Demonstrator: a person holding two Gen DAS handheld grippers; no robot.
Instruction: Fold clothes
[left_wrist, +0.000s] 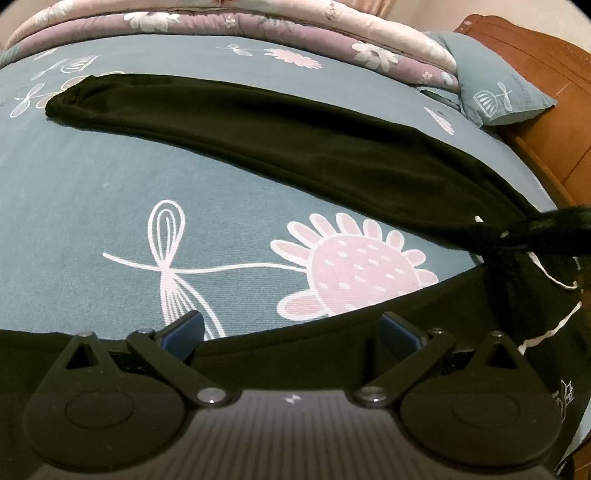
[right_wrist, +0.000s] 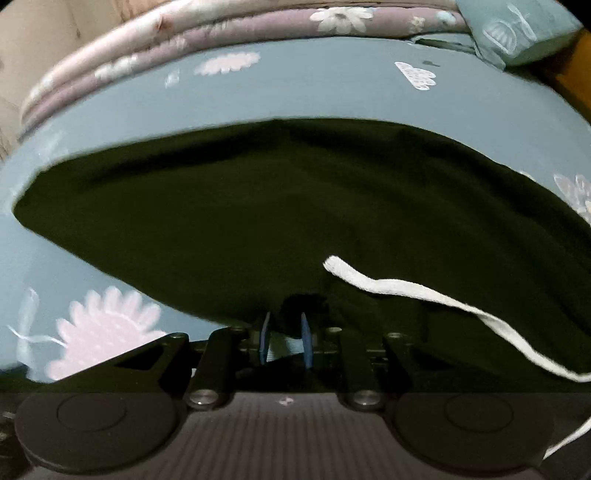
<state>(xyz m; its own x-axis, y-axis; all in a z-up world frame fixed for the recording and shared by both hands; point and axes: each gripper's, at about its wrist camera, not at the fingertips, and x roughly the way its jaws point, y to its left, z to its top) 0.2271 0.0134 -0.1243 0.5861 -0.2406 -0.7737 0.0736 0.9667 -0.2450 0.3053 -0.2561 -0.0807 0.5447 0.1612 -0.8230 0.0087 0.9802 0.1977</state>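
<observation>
While both cameras looked down at the bed, the scene stood as follows.

Surface: a blue-grey bedsheet (left_wrist: 92, 206) printed with white line drawings and pink flowers covered the bed.
Far edge: a folded mauve floral quilt (left_wrist: 258, 26) lay along the back of the sheet.
Corner: one blue-grey pillow (left_wrist: 495, 99) with the same white print sat beside the quilt, against a brown wooden bed frame (left_wrist: 546, 81).
Room: a pale wall showed at the upper left of the right wrist view.
Garment: one pair of black trousers (left_wrist: 280, 147) lay on the sheet, one leg stretched flat across it, the other along the near edge under the left gripper.
Drawstring: one white drawstring (right_wrist: 406, 291) trailed over the black cloth at the waist end.
Left gripper (left_wrist: 291, 328): fingers spread wide, nothing between the blue pads, hovering over the near trouser leg.
Right gripper (right_wrist: 284, 336): fingers drawn close, pinching a bunch of the black cloth at the waist.
Count: two grippers, one garment, one quilt, one pillow.
</observation>
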